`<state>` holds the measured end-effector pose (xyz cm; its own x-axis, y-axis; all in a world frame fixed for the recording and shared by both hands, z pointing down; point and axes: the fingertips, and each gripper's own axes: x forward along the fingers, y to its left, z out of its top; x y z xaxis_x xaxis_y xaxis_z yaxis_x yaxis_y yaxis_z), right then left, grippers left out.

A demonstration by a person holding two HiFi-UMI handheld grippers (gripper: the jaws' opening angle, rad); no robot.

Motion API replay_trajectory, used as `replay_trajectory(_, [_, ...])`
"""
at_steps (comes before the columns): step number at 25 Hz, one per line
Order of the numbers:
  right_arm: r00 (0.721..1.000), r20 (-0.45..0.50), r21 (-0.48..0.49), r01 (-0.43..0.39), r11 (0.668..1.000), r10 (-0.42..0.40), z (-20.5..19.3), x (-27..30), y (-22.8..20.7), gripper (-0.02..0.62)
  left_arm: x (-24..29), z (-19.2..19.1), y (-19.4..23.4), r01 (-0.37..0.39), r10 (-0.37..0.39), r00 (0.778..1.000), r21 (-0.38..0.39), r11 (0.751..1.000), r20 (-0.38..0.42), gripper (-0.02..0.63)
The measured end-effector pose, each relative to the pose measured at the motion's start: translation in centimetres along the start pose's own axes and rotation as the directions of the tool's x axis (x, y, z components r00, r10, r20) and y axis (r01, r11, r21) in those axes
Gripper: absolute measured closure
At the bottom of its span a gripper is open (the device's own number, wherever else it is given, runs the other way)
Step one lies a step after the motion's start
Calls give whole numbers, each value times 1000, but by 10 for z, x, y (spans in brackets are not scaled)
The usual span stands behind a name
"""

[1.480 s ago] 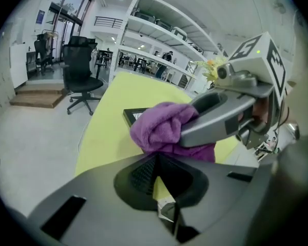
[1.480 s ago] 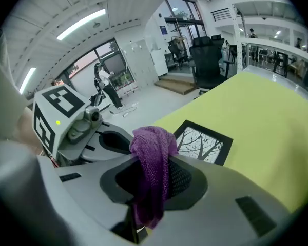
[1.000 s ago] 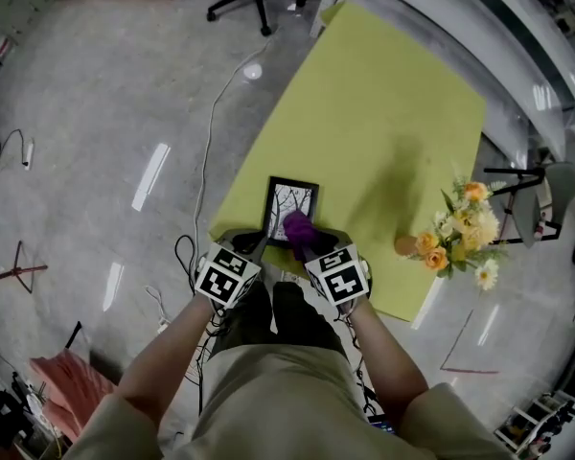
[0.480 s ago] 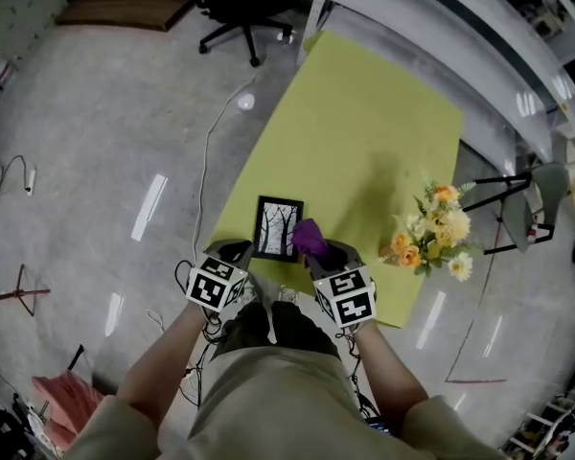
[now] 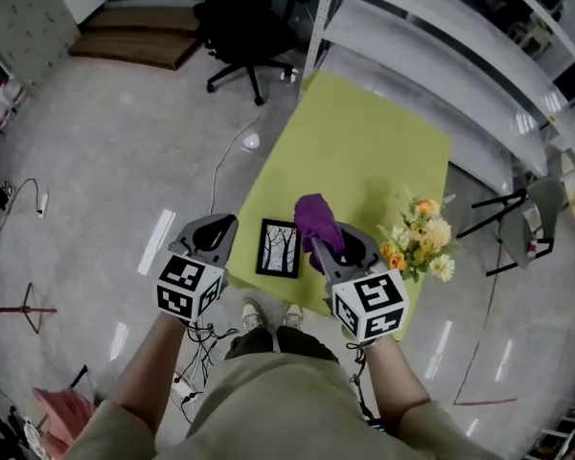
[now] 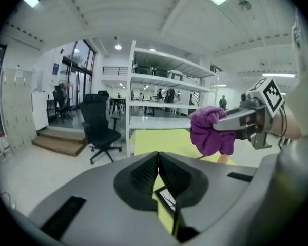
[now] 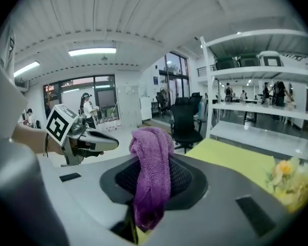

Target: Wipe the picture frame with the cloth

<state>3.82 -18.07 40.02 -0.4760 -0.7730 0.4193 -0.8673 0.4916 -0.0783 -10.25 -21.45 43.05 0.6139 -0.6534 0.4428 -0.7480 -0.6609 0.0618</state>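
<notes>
Glossy grey floor, black office chair, white shelving

Both bare forearms reach forward from the bottom of the head view, the left forearm angled toward lower left, the right forearm toward lower right. The left gripper sits left of centre, its jaws closed together with nothing between them. The right gripper, just right of centre, is clamped on a purple terry cloth that bunches above its jaws.
</notes>
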Motion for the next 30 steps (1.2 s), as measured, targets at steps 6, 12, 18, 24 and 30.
replay_trajectory(6, [976, 217, -72, 23, 997, -7, 89, -39, 7, 500, -57, 94, 5, -96, 82, 972, 54, 994, 221, 598])
replay_trajectory(12, [931, 366, -108, 47, 993, -5, 146, -76, 16, 500, -117, 160, -5, -173, 118, 907, 102, 980, 404, 598])
replay_trajectory(18, [897, 441, -161, 51, 986, 25, 171, -99, 35, 500, -158, 182, -10, -254, 151, 858, 151, 955, 490, 598])
replay_trajectory(24, [896, 443, -172, 34, 985, 46, 171, -108, 44, 500, -171, 178, -13, -285, 174, 840, 146, 947, 513, 598])
replay_trajectory(30, [918, 393, -161, 10, 987, 55, 148, -101, 46, 500, -158, 154, -14, -291, 196, 865, 144, 946, 461, 598])
